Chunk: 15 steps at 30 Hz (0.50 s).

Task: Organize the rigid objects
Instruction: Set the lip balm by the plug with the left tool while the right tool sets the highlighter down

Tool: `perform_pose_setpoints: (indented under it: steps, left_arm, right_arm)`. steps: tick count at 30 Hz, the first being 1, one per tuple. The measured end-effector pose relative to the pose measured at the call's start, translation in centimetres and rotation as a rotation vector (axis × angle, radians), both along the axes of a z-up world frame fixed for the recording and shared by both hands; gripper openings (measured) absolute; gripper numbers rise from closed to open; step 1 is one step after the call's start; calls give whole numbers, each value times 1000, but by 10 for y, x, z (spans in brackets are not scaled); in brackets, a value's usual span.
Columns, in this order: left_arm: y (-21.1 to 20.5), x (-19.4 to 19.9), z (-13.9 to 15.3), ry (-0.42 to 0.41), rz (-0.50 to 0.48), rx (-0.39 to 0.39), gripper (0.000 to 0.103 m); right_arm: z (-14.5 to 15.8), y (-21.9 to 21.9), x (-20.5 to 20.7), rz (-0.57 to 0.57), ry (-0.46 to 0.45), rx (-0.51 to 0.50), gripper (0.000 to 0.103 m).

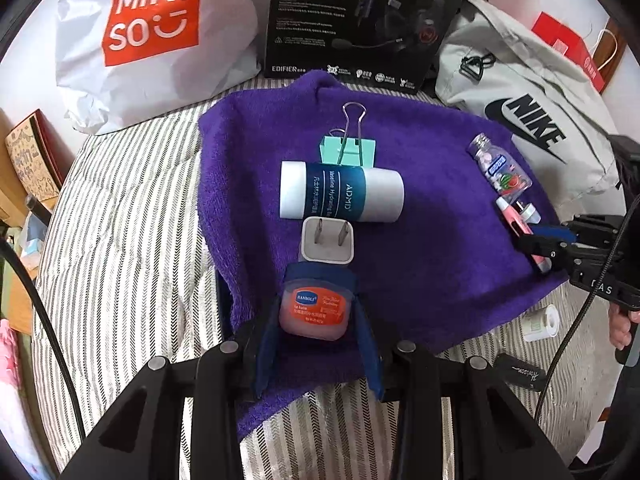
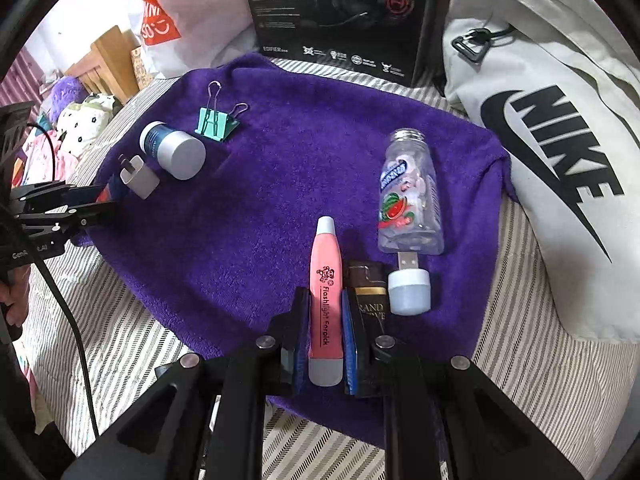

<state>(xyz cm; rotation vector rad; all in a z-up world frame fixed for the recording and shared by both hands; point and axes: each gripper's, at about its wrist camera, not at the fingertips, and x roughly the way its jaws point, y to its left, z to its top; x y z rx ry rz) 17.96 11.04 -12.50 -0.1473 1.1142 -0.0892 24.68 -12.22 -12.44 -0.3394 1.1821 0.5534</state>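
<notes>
A purple towel [image 1: 420, 208] lies on the striped bed. My left gripper [image 1: 316, 316] is shut on a small orange Vaseline jar [image 1: 314, 312] at the towel's near edge. Beyond it lie a white charger plug [image 1: 328, 242], a white and blue tube [image 1: 340, 192] and a teal binder clip [image 1: 348, 148]. My right gripper [image 2: 326, 336] is shut on a pink flashlight earpick [image 2: 325, 300]. Beside it lie a dark chocolate bar [image 2: 366, 292], a white USB lamp [image 2: 409, 288] and a clear candy bottle [image 2: 410, 196].
A Miniso bag [image 1: 152, 32], a black Edifier box [image 1: 360, 20] and a white Nike bag [image 1: 532, 104] line the back. A small white roll [image 1: 542, 322] and a black item [image 1: 520, 372] lie on the bed right of the towel.
</notes>
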Motion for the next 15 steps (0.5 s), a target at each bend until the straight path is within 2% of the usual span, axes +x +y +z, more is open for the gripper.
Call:
perform_pose_setpoints:
  steps: [15]
  left_arm:
    - [-10, 11, -7, 40, -22, 62, 35]
  right_arm:
    - [-13, 12, 7, 23, -12, -30, 16]
